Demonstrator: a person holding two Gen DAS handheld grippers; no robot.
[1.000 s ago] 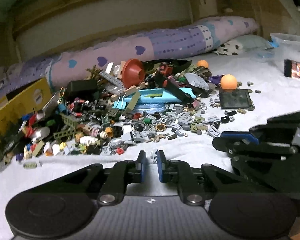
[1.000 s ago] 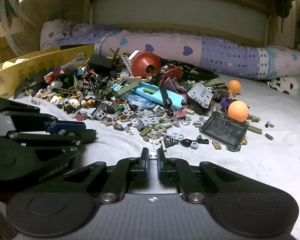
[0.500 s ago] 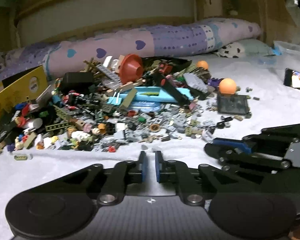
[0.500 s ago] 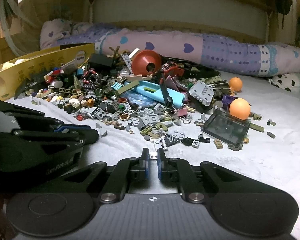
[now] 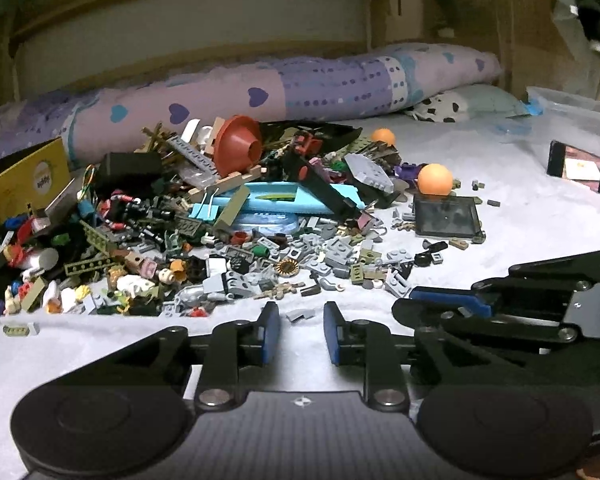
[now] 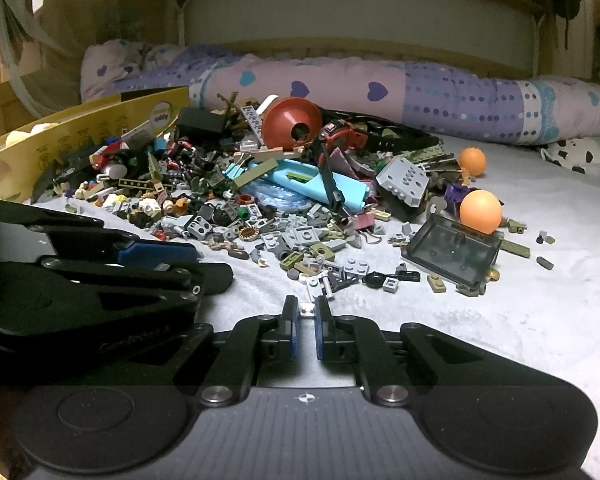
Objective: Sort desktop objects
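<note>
In the left wrist view, the left gripper hangs low over the pale fleece blanket with its blue-padded jaws opening around a small grey plastic brick piece lying loose between them, at the near edge of the heap of mixed toy bricks; to retake it cleanly, the pads should straddle it squarely before closing. In the right wrist view, the right gripper is clamped on a tiny pale grey brick, which wants a steady, level carry.
</note>
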